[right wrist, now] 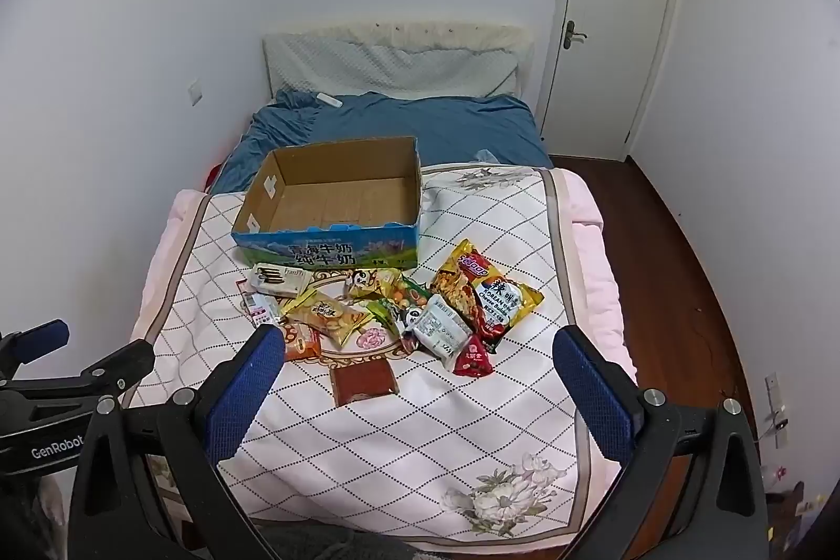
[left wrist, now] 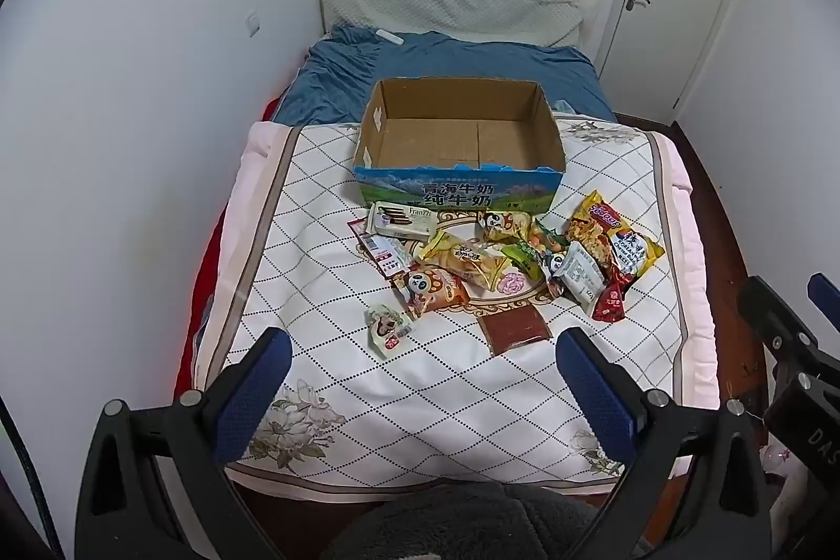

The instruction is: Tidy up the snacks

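An empty cardboard box (left wrist: 548,124) (right wrist: 336,203) with a blue printed front stands on the quilted bed. In front of it lies a heap of snack packets: a white wafer pack (left wrist: 403,219) (right wrist: 281,279), a yellow chips bag (left wrist: 464,263) (right wrist: 328,316), a yellow noodle pack (left wrist: 611,240) (right wrist: 485,292), a flat brown packet (left wrist: 513,330) (right wrist: 365,382) and a small white packet (left wrist: 388,330). My left gripper (left wrist: 422,368) hangs open above the bed's near end, nothing between its fingers. My right gripper (right wrist: 417,373) is open too, short of the heap.
The white diamond-patterned quilt (left wrist: 315,255) (right wrist: 525,255) covers the near half of the bed, a blue sheet (left wrist: 451,59) and a white pillow (left wrist: 446,9) lie behind. White walls close in on the left. A closed door (right wrist: 609,9) and dark wooden floor (right wrist: 677,276) are on the right.
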Available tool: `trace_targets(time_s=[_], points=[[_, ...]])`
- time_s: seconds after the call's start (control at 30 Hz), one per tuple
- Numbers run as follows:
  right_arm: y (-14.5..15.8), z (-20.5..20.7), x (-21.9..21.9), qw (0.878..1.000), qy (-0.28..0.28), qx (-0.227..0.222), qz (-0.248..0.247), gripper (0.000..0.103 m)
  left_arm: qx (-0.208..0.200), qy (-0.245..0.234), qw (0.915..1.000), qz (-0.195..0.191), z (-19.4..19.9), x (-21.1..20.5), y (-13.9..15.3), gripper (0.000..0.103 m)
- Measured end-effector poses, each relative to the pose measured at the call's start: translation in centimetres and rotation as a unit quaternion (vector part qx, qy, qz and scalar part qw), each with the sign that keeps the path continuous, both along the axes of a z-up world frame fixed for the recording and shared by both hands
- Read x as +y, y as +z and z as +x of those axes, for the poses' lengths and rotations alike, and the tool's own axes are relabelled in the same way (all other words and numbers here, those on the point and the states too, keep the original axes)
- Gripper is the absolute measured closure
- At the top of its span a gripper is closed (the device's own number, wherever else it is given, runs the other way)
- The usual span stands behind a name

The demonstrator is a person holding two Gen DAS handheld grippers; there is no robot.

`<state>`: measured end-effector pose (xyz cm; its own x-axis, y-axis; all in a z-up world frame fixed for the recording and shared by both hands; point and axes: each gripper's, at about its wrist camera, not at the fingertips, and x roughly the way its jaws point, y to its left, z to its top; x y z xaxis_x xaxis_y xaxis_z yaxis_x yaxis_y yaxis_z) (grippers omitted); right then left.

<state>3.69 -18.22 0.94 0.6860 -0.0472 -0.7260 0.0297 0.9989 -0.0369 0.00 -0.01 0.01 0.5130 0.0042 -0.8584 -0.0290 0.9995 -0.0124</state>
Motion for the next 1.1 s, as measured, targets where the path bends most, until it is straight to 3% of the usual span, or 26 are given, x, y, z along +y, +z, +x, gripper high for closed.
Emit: trace_targets(time_s=[1.1], points=[[0.4, 0.0, -0.3, 1.0, 0.001, -0.001, -0.004, 0.0, -0.014, 0.0, 0.9999, -0.004, 0.1, -0.5, 1.3, 0.0]])
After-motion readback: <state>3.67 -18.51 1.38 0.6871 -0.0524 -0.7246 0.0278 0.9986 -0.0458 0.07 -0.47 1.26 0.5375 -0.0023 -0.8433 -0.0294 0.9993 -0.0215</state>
